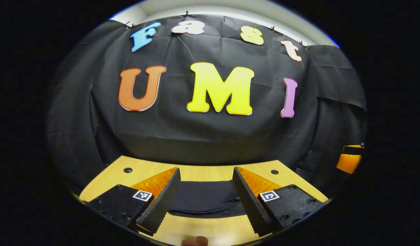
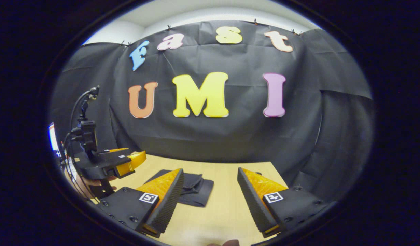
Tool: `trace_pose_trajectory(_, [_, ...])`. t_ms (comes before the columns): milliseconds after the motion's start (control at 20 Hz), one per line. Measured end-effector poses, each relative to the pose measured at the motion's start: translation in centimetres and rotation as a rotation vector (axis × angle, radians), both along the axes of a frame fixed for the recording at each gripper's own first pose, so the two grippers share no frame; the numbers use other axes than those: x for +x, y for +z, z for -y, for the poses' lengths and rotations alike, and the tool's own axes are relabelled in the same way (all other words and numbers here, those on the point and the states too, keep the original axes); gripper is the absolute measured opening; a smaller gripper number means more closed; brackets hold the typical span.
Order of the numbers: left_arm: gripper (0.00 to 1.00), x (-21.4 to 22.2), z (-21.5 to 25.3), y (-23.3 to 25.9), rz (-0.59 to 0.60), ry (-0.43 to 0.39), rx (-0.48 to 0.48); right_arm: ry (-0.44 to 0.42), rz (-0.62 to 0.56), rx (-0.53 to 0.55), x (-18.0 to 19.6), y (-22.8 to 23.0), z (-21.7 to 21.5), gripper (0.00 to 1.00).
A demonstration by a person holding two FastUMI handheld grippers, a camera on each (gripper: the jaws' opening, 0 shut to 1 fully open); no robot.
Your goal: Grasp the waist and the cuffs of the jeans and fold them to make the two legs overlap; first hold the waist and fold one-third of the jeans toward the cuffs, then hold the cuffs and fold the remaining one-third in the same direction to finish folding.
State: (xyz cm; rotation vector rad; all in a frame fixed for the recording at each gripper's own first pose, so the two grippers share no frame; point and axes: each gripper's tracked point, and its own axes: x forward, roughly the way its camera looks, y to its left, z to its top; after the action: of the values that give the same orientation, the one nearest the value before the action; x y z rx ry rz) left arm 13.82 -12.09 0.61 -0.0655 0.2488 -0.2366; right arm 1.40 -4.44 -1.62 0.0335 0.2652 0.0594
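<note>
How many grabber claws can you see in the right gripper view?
2: the right gripper, open at the bottom over the table, and the left gripper, held at the left edge. Other things may be hidden.

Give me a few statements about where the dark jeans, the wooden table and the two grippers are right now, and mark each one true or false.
1. The dark folded jeans lie on the light wooden table. True.
2. The right gripper is shut on the jeans. False: it is open and holds nothing, with the jeans beyond its left finger.
3. The left gripper is open, with the jeans seen between its fingers. True.
4. The jeans hang off the table's edge. False: they lie flat on the tabletop.
5. In the right gripper view, a hand holds the other gripper at the left. True.
</note>
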Motion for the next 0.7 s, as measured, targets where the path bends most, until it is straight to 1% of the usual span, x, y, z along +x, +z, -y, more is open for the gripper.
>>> trace_pose_trajectory(150, [0.98, -1.5, -1.7, 3.4, 0.054, 0.036, -0.03, 0.0, 0.089, -0.027, 1.1, 2.1, -1.8, 0.94])
trace_pose_trajectory(300, [0.98, -3.1, -2.9, 5.7, 0.095, 0.063, -0.061, 0.008, 0.166, -0.038, 1.3, 3.7, -4.0, 0.94])
trace_pose_trajectory(450, [0.98, -4.4, -4.1, 5.8, 0.11, 0.101, -0.054, -0.017, 0.247, -0.043, 1.3, 4.8, -5.2, 0.94])
trace_pose_trajectory(550, [0.98, -5.2, -4.7, 5.9, 0.109, 0.123, -0.048, -0.022, 0.279, -0.06, 1.1, 5.1, -6.1, 0.94])
trace_pose_trajectory(650, [0.98, -5.6, -4.7, 5.6, 0.114, 0.133, -0.047, -0.007, 0.274, -0.067, 1.2, 4.8, -7.1, 0.94])
trace_pose_trajectory(700, [0.98, -5.7, -4.7, 5.7, 0.118, 0.133, -0.043, -0.002, 0.266, -0.061, 1.2, 4.6, -7.4, 0.96])
